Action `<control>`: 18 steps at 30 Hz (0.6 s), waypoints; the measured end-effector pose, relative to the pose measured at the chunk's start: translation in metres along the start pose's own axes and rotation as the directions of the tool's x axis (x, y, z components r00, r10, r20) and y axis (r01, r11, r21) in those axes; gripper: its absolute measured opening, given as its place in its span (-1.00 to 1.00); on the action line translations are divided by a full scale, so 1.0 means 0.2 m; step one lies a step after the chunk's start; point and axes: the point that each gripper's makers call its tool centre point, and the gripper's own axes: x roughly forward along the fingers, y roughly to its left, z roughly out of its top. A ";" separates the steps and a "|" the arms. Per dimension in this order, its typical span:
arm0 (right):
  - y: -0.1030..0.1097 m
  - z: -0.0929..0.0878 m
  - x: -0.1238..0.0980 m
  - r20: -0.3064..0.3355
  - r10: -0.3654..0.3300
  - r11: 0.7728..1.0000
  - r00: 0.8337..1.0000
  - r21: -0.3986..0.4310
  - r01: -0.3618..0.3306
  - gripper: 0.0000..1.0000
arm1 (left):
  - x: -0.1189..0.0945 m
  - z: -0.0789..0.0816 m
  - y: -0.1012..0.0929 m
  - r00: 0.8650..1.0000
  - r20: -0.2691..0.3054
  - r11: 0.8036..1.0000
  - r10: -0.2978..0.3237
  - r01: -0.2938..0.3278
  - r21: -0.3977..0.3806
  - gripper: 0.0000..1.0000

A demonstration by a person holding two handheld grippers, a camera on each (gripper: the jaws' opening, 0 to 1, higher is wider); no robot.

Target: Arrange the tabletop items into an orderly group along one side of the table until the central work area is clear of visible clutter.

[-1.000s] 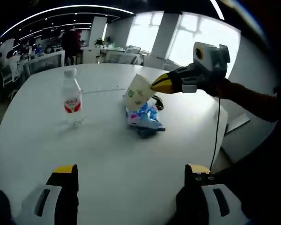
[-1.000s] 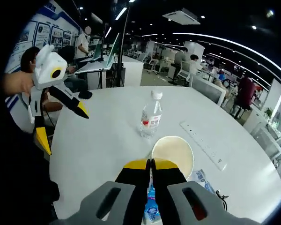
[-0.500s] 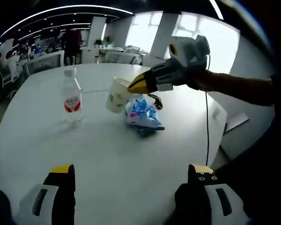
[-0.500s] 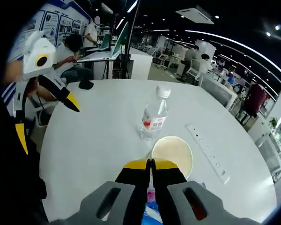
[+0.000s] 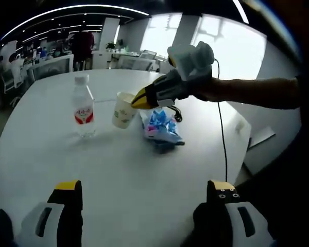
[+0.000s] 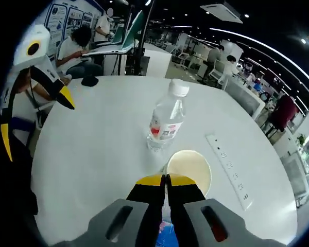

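Left gripper view: the left claw (image 5: pixel 142 191) is spread wide above the bare near part of the white round surface (image 5: pixel 118 170), its two yellow-tipped jaws well apart and holding nothing. Farther out, the right claw (image 5: pixel 140 99) enters from the right, its jaws pressed together on the rim of a paper cup (image 5: pixel 123 110), which is tilted and appears held just clear of the surface. A clear water bottle (image 5: pixel 84 107) with a red label stands upright near the cup, on its left; a crumpled blue packet (image 5: pixel 162 128) lies just beside the cup on its right, with a dark cable behind it. Right gripper view: the same pinch shows from above, the cup's open mouth just beside the bottle's base, and a white power strip (image 6: pixel 232 172) lies on the surface to the right.
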 end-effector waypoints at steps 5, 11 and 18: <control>-0.01 0.01 0.07 -0.013 -0.004 1.000 1.000 -0.029 0.003 -1.00 | 0.00 0.00 0.02 1.000 0.000 1.000 0.001 -0.001 -0.004 0.98; 0.00 0.03 0.11 -0.022 -0.011 0.996 1.000 -0.089 0.009 -1.00 | 0.01 0.00 0.02 1.000 -0.005 1.000 0.000 0.000 -0.002 0.98; 0.00 0.02 0.17 -0.034 -0.012 0.991 0.999 -0.134 0.007 -1.00 | 0.02 -0.01 0.04 1.000 -0.008 1.000 0.002 -0.002 -0.005 0.97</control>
